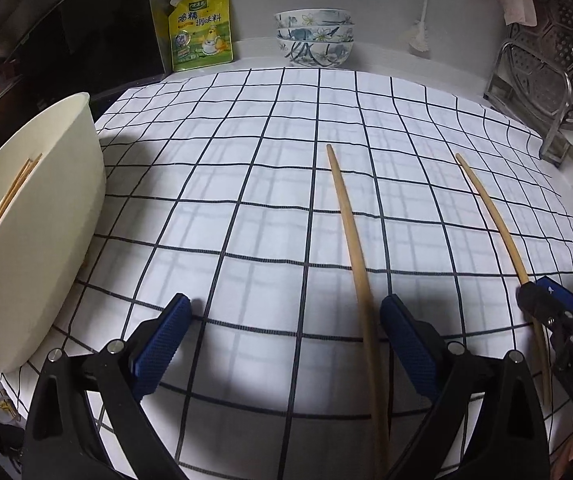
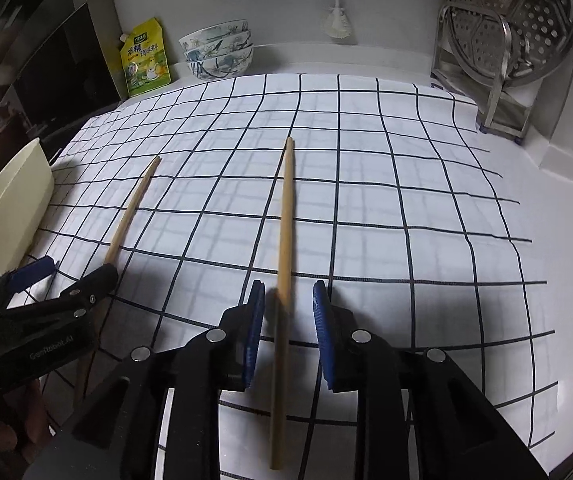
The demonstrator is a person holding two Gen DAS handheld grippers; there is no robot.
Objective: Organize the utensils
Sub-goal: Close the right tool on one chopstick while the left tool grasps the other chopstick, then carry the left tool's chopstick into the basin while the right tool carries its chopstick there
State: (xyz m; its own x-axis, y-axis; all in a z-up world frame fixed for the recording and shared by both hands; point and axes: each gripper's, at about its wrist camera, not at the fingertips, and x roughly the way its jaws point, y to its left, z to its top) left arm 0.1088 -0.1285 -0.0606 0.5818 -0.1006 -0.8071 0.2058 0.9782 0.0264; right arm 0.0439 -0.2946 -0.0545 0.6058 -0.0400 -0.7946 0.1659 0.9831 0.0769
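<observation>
On the checked cloth (image 1: 246,184) two chopsticks were laid well apart, both pointing away from the cameras. The left chopstick (image 1: 356,264) was framed between the spread fingers of the left gripper (image 1: 286,320), nearer its right finger, untouched. The right chopstick (image 2: 284,248) was straddled by the right gripper (image 2: 288,308), whose jaws were held apart and not yet closed on it. More chopsticks (image 1: 12,192) were seen inside the cream bin (image 1: 46,240) at the cloth's left edge.

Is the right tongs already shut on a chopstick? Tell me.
No. The right tongs are open, and the chopstick lies on the checked cloth between the pads, touching neither.
</observation>
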